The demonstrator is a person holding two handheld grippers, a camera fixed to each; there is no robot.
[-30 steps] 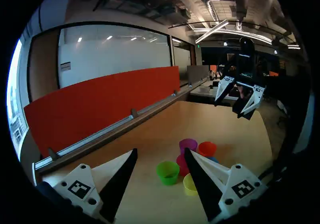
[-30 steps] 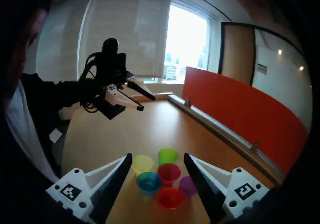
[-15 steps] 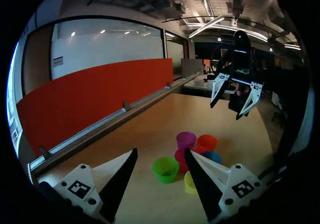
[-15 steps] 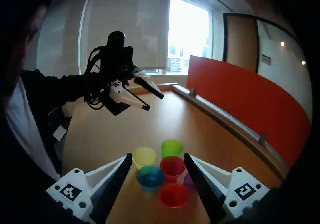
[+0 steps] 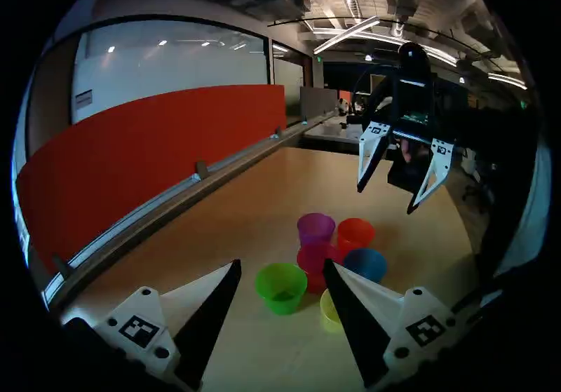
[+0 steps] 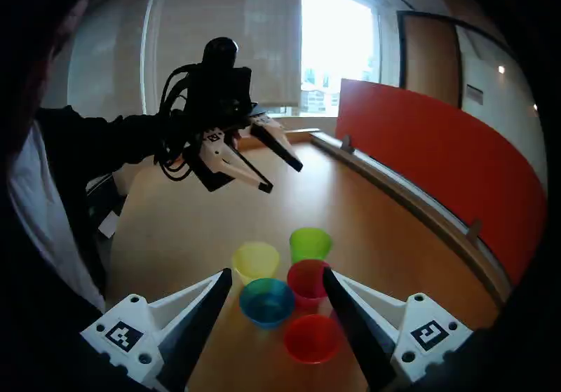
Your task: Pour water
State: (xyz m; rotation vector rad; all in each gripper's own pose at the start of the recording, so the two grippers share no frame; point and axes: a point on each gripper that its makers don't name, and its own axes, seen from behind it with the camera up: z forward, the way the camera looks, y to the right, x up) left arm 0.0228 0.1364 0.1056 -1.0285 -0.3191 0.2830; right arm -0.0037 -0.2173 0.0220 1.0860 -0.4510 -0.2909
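Left gripper (image 5: 280, 264) and right gripper (image 6: 275, 273) hover over counter (image 5: 280, 174), jaws wide open and empty, cups (image 5: 315, 228) clustered below, ahead between the jaws.

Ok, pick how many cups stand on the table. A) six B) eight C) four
A: the left gripper view shows six: green cup, yellow cup, pink cup, purple cup, orange cup, blue cup.
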